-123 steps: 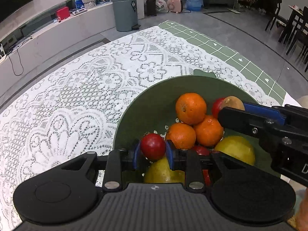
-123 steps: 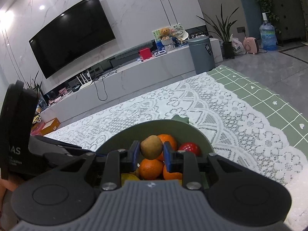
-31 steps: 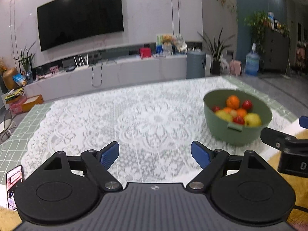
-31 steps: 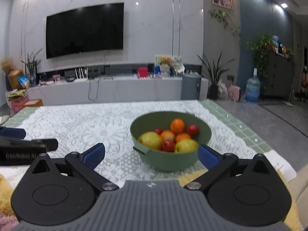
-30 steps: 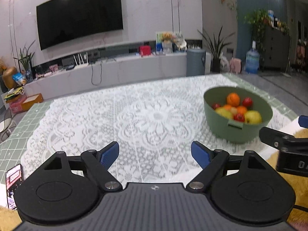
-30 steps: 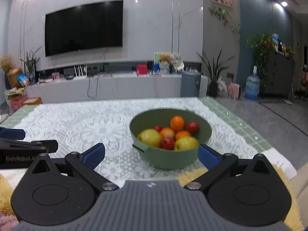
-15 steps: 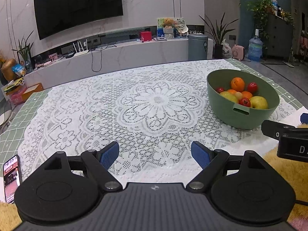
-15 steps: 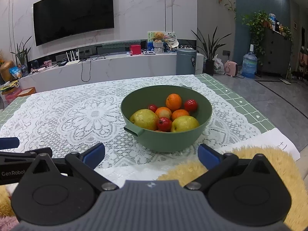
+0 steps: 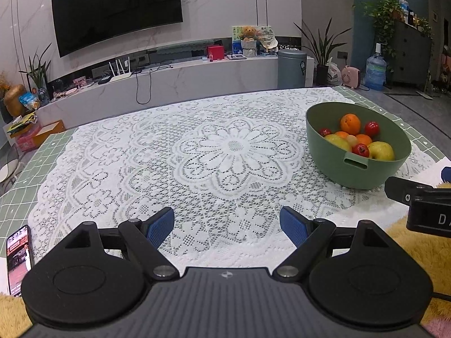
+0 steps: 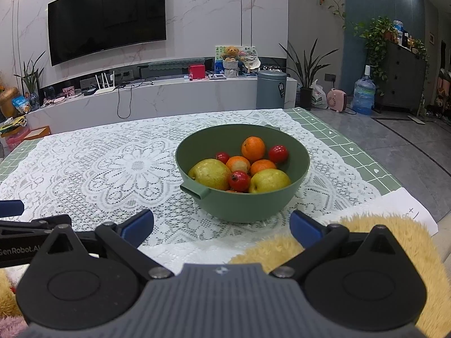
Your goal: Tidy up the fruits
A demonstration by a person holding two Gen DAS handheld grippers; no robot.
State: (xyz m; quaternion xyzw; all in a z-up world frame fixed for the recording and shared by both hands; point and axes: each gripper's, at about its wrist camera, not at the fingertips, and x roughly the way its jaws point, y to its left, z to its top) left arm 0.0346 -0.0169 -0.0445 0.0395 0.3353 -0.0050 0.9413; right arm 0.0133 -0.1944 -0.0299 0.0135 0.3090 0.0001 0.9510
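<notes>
On the right half of the tabletop (image 9: 118, 169) sits the green bowl (image 10: 253, 208), upright on the lace cloth (image 9: 231, 152), with all visible fruit inside it: two yellow pears (image 10: 210, 174), three oranges (image 10: 253, 148), three small red fruits (image 10: 239, 180).

Change since four seconds ago: both claws were then down at the bowl, each pinching one piece (left a red fruit, right a brownish one). Now the left claw (image 9: 227, 225) is spread wide and empty, pulled back to the near edge, well apart from the bowl. The right claw (image 10: 221, 225) is likewise wide and empty, near edge, bowl straight ahead between its blue pads (image 10: 304, 228). A pale piece shows among the oranges (possibly the brownish fruit; too small to tell).

Over the last second both cameras have risen and tipped downward a little; the bowl has not shifted.

Judgement: both pieces look deposited, and no fruit is visible on the cloth. Task appears complete or very nearly so; the retreat reads as a closing pose.

Other items: phone (image 9: 18, 259) at the near left corner, white paper (image 10: 406, 205) under the near right edge, yellow fluffy fabric (image 10: 366, 225) nearest the cameras.
</notes>
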